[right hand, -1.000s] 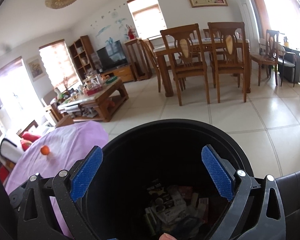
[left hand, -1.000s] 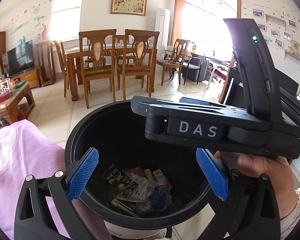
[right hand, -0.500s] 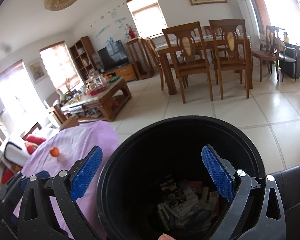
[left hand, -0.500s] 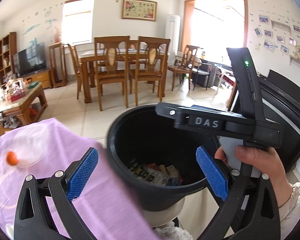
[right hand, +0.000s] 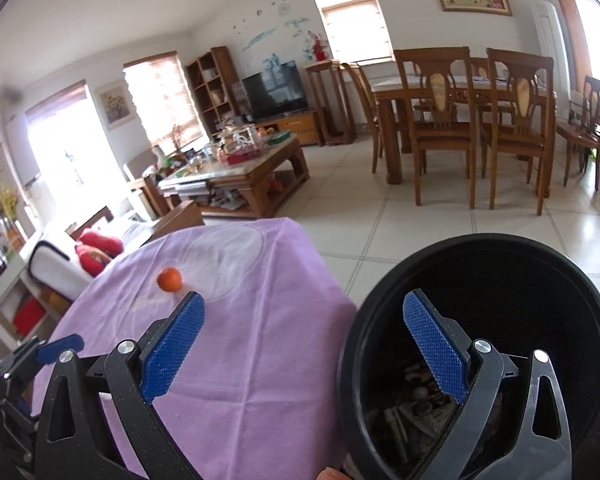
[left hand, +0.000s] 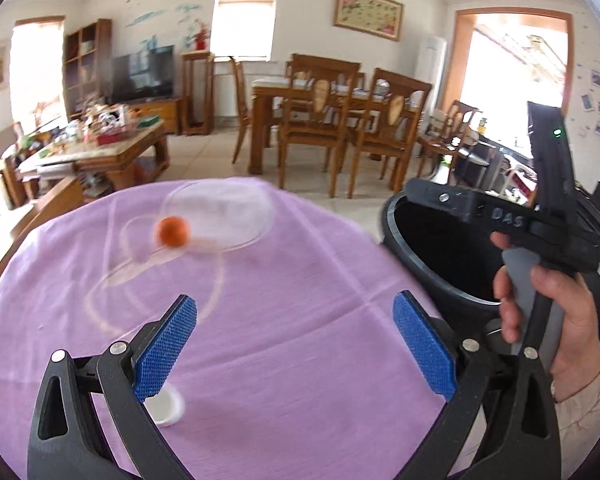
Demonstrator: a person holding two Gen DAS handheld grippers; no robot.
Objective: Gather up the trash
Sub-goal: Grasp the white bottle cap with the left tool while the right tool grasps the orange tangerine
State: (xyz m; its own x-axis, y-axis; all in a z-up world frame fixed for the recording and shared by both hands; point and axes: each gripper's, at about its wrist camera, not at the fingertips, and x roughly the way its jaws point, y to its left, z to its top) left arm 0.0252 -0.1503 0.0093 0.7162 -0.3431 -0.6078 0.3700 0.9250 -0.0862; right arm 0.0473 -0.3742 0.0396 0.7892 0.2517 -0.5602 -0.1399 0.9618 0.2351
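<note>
A black round trash bin [right hand: 500, 280] stands right of the purple-clothed table [left hand: 280, 280]; wrappers and papers [right hand: 412, 412] lie at its bottom. The bin also shows at the right of the left wrist view [left hand: 420, 256]. My left gripper [left hand: 294, 346] is open and empty over the purple cloth, near a small white cup [left hand: 166, 406] by its left finger. My right gripper [right hand: 304, 348] is open and empty, straddling the bin's left rim. An orange ball [left hand: 174, 231] sits in a clear plastic dish on the cloth; it also shows in the right wrist view [right hand: 169, 279].
Beyond the table are a tiled floor [right hand: 440, 216], a cluttered wooden coffee table [right hand: 236, 168], a dining table with chairs [right hand: 460, 112], and a TV on a stand [right hand: 276, 90]. A sofa with red cushions [right hand: 96, 248] lies to the left.
My left gripper has swung left from above the bin to over the purple cloth. My right gripper has shifted left, so the bin now sits at its right.
</note>
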